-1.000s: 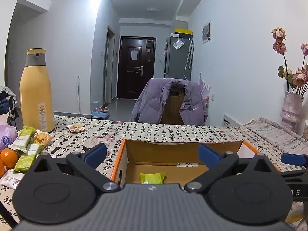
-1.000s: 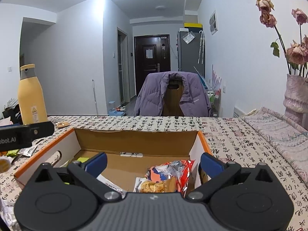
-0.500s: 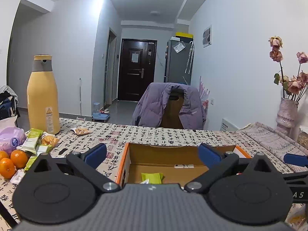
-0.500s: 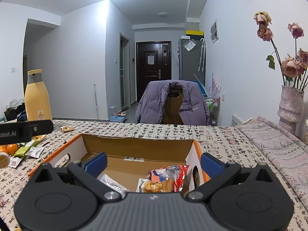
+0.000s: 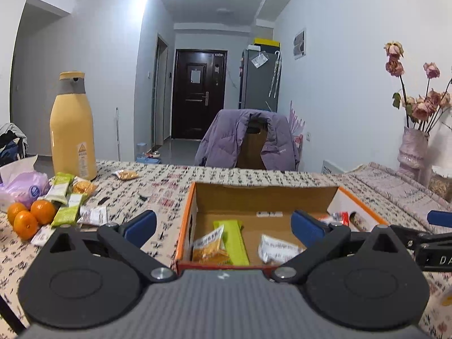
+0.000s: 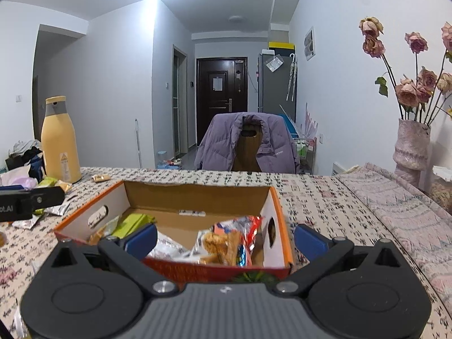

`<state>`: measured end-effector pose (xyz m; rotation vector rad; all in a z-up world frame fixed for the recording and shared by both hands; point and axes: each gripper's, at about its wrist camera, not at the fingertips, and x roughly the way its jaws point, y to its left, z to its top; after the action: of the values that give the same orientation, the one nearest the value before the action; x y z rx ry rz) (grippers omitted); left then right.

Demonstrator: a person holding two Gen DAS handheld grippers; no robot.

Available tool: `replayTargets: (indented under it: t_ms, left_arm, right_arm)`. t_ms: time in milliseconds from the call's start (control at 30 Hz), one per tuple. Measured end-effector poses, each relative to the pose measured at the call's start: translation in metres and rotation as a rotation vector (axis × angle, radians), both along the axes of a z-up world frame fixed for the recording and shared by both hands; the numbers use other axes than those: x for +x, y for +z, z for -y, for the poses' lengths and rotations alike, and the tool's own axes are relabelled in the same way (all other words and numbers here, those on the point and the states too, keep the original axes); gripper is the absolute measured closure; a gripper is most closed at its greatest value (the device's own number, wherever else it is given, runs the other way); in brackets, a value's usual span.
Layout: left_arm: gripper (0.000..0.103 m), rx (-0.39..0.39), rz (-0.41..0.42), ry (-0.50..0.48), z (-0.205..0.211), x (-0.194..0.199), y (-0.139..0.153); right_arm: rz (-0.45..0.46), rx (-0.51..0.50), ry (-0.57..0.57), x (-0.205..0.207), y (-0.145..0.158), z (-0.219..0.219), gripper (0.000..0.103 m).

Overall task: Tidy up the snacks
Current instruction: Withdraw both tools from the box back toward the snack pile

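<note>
An open cardboard box (image 5: 262, 197) with an orange rim sits on the patterned table. In the left wrist view it holds a yellow snack packet (image 5: 209, 250), a green bar (image 5: 231, 240) and a white packet (image 5: 278, 250). My left gripper (image 5: 223, 226) hovers open and empty over the box's near edge. In the right wrist view the box (image 6: 195, 196) also shows a red packet (image 6: 234, 243) at its right end. My right gripper (image 6: 225, 240) is open and empty above that end. Loose green bars (image 5: 67, 212) and white packets (image 5: 93, 214) lie left of the box.
Three oranges (image 5: 31, 217), a purple tissue pack (image 5: 25, 186) and a tall yellow bottle (image 5: 72, 135) stand at the table's left. One small snack (image 5: 125, 173) lies behind them. A vase of dried roses (image 6: 411, 147) is at the right; a chair with a purple jacket (image 5: 248, 141) is behind the table.
Both grippers have risen and drawn back, so the views look further down into the box and show more of its contents. Both stayed open.
</note>
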<state>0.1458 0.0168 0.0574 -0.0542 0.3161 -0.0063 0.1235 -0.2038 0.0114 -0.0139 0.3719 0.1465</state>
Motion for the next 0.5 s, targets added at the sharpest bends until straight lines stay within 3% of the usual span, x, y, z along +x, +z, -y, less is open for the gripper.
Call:
replayTargets:
  t_ms: [500]
  left_arm:
    - [0.0,-0.01,-0.069,-0.017,-0.01,-0.035,-0.041]
  right_arm:
    - [-0.083,-0.001,-0.023,-0.039,-0.033,0.017,0.0]
